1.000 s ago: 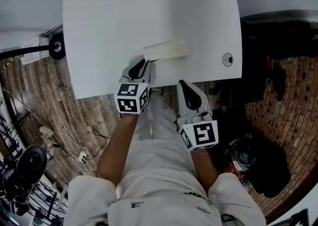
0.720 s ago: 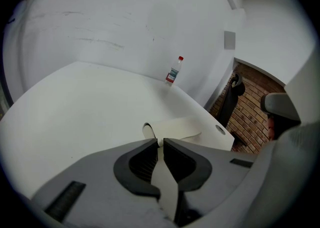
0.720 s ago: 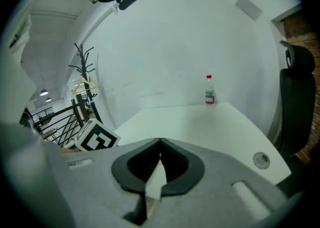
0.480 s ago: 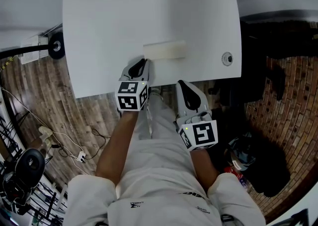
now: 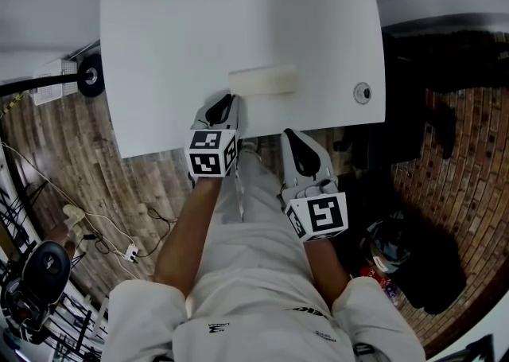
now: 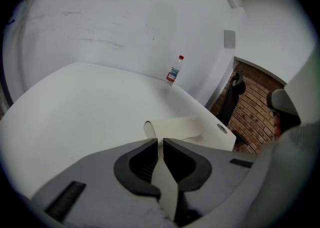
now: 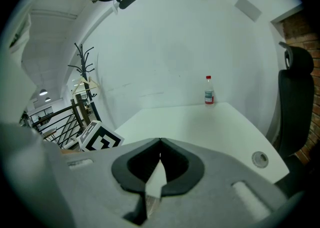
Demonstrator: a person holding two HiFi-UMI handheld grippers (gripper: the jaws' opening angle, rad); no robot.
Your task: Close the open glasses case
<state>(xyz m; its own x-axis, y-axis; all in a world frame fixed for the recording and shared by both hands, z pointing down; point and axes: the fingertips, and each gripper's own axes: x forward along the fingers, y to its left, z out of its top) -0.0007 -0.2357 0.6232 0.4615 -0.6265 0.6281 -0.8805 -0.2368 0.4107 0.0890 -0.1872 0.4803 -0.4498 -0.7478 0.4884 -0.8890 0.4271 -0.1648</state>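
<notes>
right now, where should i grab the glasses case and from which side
Probably grip the glasses case across its short width, near the middle, coming from the near edge of the table: it lies flat with its long side along that edge.

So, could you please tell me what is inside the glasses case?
Only its cream shell shows; the glasses case looks shut on the table, so its lid hides any contents.

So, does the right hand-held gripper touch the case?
Apart. The head view shows bare table between the right hand-held gripper and the case.

The left gripper (image 6: 160, 143) fingers (image 6: 136, 169) hide part of the glasses case (image 6: 177, 128).
</notes>
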